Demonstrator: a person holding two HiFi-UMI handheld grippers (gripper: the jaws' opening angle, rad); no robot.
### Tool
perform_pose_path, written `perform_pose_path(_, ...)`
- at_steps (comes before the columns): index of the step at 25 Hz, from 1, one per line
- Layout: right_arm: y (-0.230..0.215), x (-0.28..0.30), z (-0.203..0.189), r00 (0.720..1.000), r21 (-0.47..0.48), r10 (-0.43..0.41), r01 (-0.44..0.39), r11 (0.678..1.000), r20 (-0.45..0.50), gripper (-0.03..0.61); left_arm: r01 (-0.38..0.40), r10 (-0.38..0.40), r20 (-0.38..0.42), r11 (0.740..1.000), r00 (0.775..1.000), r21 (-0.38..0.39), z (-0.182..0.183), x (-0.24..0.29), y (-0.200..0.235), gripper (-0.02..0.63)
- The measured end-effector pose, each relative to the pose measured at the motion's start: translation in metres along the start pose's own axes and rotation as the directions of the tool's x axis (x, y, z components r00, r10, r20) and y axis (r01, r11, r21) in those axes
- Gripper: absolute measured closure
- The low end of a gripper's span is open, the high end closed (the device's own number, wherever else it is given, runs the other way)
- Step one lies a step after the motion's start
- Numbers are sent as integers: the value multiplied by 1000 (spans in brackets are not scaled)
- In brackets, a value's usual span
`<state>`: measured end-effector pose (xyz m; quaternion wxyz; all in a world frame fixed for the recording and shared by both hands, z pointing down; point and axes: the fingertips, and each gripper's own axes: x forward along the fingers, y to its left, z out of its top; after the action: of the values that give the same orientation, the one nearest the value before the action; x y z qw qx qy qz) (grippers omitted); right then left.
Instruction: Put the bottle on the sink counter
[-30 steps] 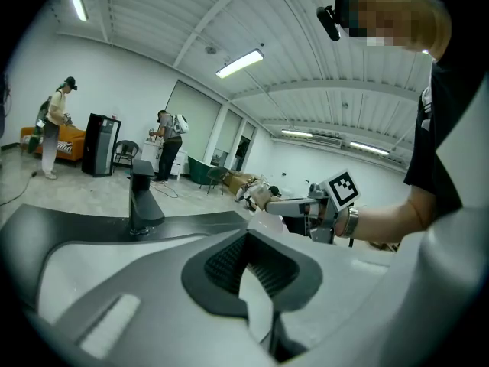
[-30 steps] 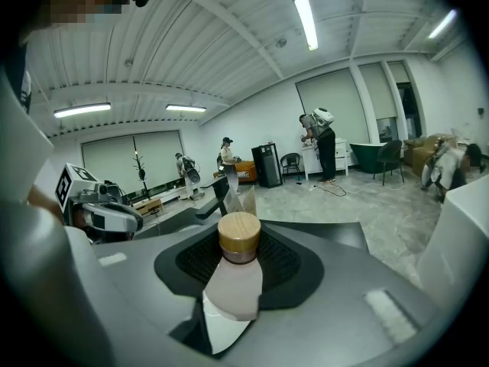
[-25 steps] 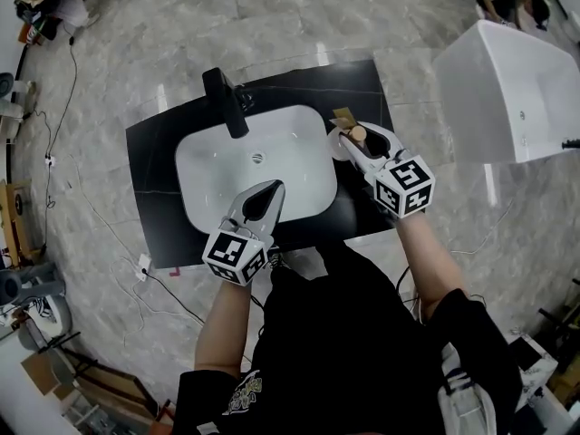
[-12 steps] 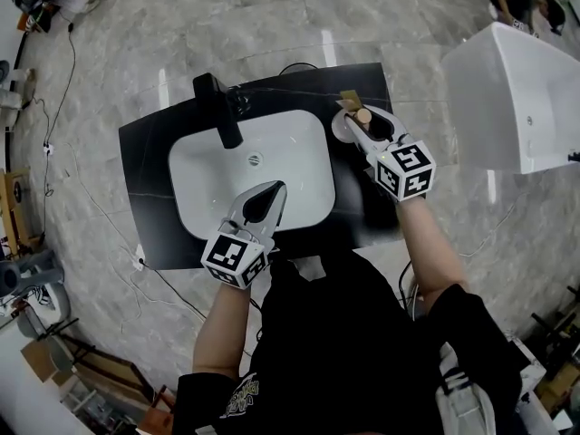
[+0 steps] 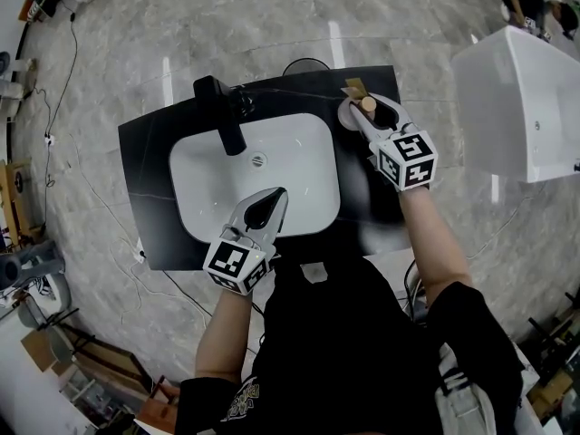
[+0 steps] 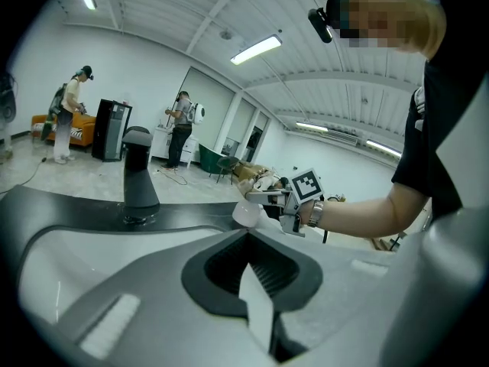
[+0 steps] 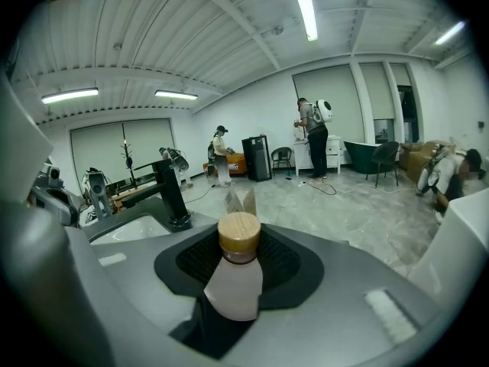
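A small white bottle (image 5: 350, 114) with a wooden cap (image 5: 367, 104) sits between the jaws of my right gripper (image 5: 359, 116), which is shut on it. It hangs over the back right corner of the black sink counter (image 5: 364, 193); whether it touches the top I cannot tell. In the right gripper view the bottle (image 7: 233, 285) stands upright between the pads. My left gripper (image 5: 275, 196) is shut and empty over the front rim of the white basin (image 5: 208, 198). The left gripper view shows its jaws meeting (image 6: 247, 239) and, beyond them, the right gripper (image 6: 269, 202) with the bottle (image 6: 246, 214).
A black faucet (image 5: 225, 120) rises at the basin's back left. A small tan card (image 5: 353, 86) stands on the counter just behind the bottle. A large white tub (image 5: 517, 98) is to the right. Cables lie on the marble floor. People stand far off in the room.
The right gripper has carried the bottle farther back along the counter's right side and lower. The left gripper has barely shifted and stays shut.
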<state>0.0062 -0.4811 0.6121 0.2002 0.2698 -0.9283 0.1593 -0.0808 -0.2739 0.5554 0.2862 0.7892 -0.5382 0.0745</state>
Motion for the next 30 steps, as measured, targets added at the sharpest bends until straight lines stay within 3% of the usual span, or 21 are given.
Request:
perform_pose_path(23,1,24,-4,1000,-109,-6,8,994,17,413,-39,38,-4,998,999,-44,-16,-10,11,614)
perform_pose_path(30,4,25,-5,1000,-99,-1,3,995,17,404,-49,49,0,998,999,-37,-14,-20,11,614)
